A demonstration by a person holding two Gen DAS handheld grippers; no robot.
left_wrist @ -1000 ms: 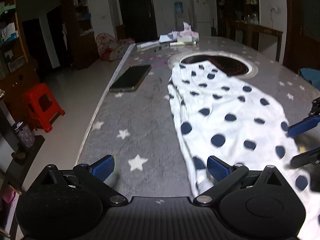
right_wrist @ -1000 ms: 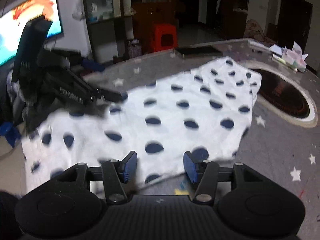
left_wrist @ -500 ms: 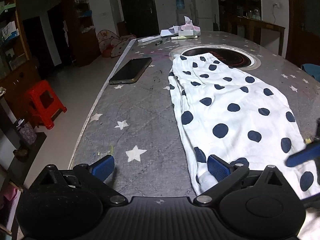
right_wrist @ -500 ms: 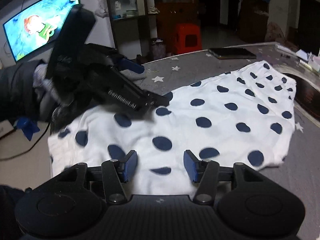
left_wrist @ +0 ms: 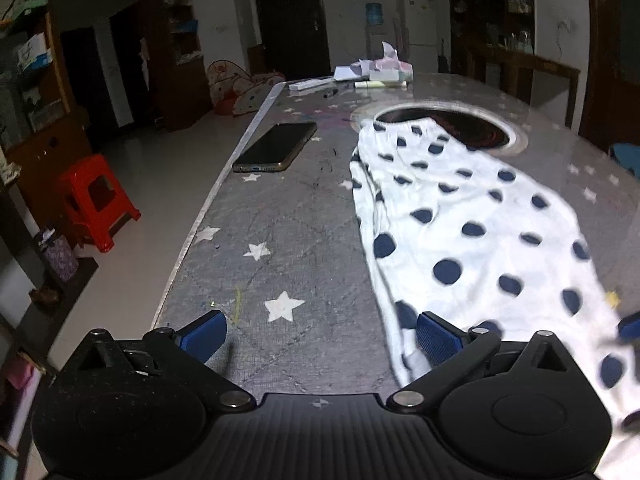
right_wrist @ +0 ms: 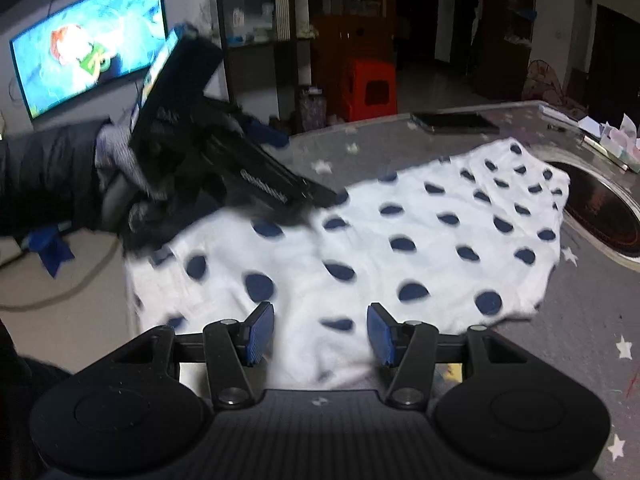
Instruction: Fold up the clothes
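Dim room; the glowing television screen [right_wrist: 90, 54] at ten o'clock is brightest. Motion blur smears the white dotted cloth [right_wrist: 360, 248]; fisheye edges curve.

The garment [left_wrist: 460, 216] ahead of the left hand-held gripper [left_wrist: 320, 332] is white with dark navy polka dots. The tabletop [left_wrist: 288, 240] beneath it is mottled grey, scattered with white stars. Both the left and the right hand-held gripper [right_wrist: 320, 332] are black with blue pads [right_wrist: 260, 332]. Far left of the left one stands a bright red stool [left_wrist: 96, 200]; the phone [left_wrist: 276, 146] ahead is black with a golden edge.
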